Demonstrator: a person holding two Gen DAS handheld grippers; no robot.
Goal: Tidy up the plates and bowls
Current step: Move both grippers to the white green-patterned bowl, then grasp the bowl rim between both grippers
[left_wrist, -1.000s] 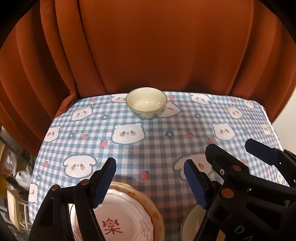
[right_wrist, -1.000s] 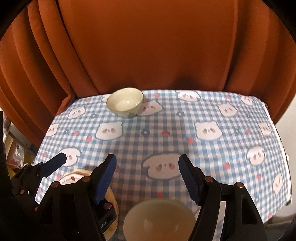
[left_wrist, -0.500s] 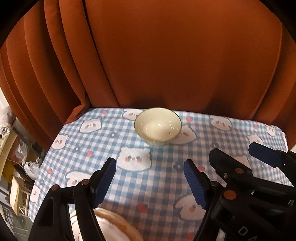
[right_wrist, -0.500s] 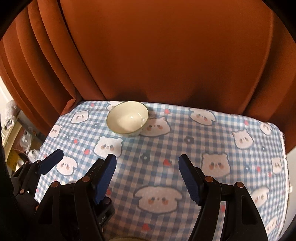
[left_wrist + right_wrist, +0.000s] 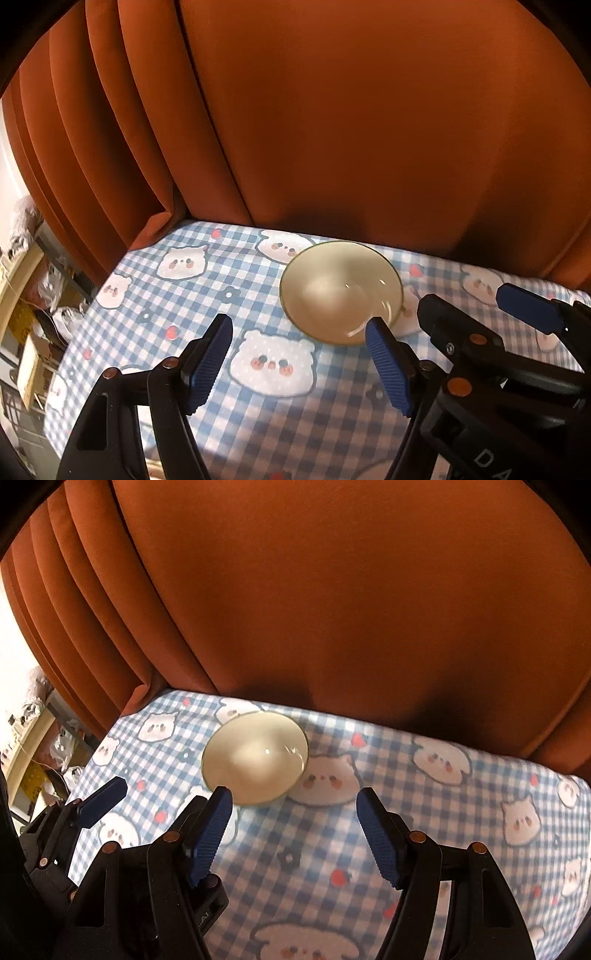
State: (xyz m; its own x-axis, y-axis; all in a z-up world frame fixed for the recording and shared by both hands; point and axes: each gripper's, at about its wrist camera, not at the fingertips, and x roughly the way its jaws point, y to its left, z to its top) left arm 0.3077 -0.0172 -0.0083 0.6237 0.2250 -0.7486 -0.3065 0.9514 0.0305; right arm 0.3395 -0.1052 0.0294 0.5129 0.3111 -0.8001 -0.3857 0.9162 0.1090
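A small cream bowl (image 5: 340,291) stands upright at the far side of the table, near the curtain; it also shows in the right wrist view (image 5: 255,757). My left gripper (image 5: 299,363) is open and empty, just short of the bowl, its right fingertip (image 5: 384,354) close to the bowl's near rim. My right gripper (image 5: 293,834) is open and empty beside it, its left fingertip (image 5: 214,819) near the bowl's front edge. The right gripper also shows at the right of the left wrist view (image 5: 480,325). The plates and the other bowl are out of view.
The table carries a blue checked cloth with bear prints (image 5: 273,362). An orange curtain (image 5: 332,129) hangs right behind the table's far edge. Shelves with clutter (image 5: 33,295) stand beyond the table's left edge.
Both grippers have moved forward across the table towards the far bowl, which now looks much larger. The plates and the near bowl have dropped out of view below.
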